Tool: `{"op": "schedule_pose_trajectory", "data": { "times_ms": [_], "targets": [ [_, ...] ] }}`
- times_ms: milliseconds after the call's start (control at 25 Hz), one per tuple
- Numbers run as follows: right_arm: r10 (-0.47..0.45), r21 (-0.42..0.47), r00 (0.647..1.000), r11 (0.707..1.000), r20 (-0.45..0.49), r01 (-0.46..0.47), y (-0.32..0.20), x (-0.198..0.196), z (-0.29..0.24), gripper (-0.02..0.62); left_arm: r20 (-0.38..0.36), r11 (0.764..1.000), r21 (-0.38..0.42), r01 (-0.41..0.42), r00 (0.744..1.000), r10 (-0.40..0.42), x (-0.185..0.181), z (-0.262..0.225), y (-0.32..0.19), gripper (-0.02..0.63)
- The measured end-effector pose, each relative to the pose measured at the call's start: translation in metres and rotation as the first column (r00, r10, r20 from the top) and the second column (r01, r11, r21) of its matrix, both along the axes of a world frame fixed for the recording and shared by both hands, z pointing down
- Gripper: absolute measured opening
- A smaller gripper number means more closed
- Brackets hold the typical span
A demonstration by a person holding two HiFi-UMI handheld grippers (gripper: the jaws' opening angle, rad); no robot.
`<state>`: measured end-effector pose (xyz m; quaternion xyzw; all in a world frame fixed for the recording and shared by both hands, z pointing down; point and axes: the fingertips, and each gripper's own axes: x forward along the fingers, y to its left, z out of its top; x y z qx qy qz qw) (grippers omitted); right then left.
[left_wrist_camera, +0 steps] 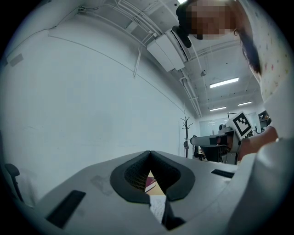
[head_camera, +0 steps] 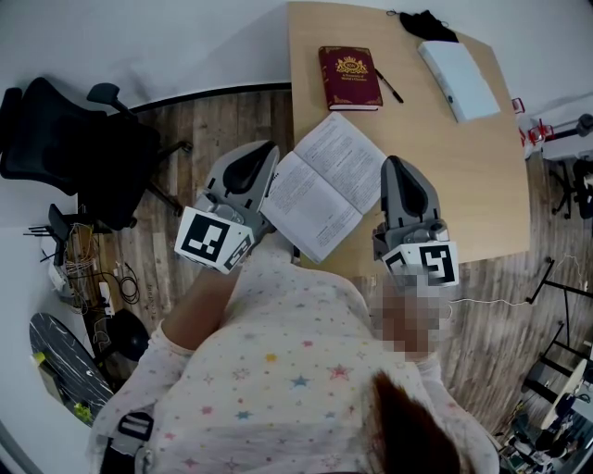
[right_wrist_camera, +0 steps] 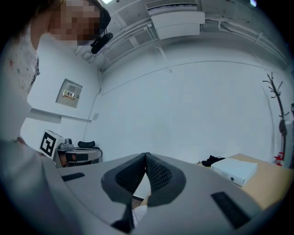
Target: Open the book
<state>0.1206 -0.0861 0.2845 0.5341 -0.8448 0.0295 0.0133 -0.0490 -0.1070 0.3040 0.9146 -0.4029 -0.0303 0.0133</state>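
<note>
An open book (head_camera: 324, 185) lies flat on the wooden table (head_camera: 463, 176), near its front edge, with both printed pages facing up. My left gripper (head_camera: 268, 150) sits just beside the book's left page, jaws shut with nothing between them. My right gripper (head_camera: 397, 163) sits by the right page's edge, also shut and empty. In the left gripper view the shut jaws (left_wrist_camera: 149, 152) point upward at the wall, and a strip of page (left_wrist_camera: 157, 206) shows below them. In the right gripper view the jaws (right_wrist_camera: 146, 155) meet the same way above a bit of page (right_wrist_camera: 139, 213).
A closed red book (head_camera: 349, 78) and a pen (head_camera: 387, 85) lie further back on the table. A white box (head_camera: 459, 79) and a black item (head_camera: 428, 24) are at the far right. A black office chair (head_camera: 65, 148) stands on the floor to the left.
</note>
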Motion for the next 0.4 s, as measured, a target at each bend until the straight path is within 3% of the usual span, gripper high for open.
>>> {"op": "schedule_pose_trajectory", "data": {
  "times_ms": [400],
  "targets": [
    [0.004, -0.006, 1.000, 1.000, 0.001, -0.004, 0.0001, 0.0022, 0.0017, 0.000, 0.003, 1.000, 0.000, -0.006, 1.000, 0.006, 0.0020, -0.0007, 0.0014, 0.011]
  ]
}}
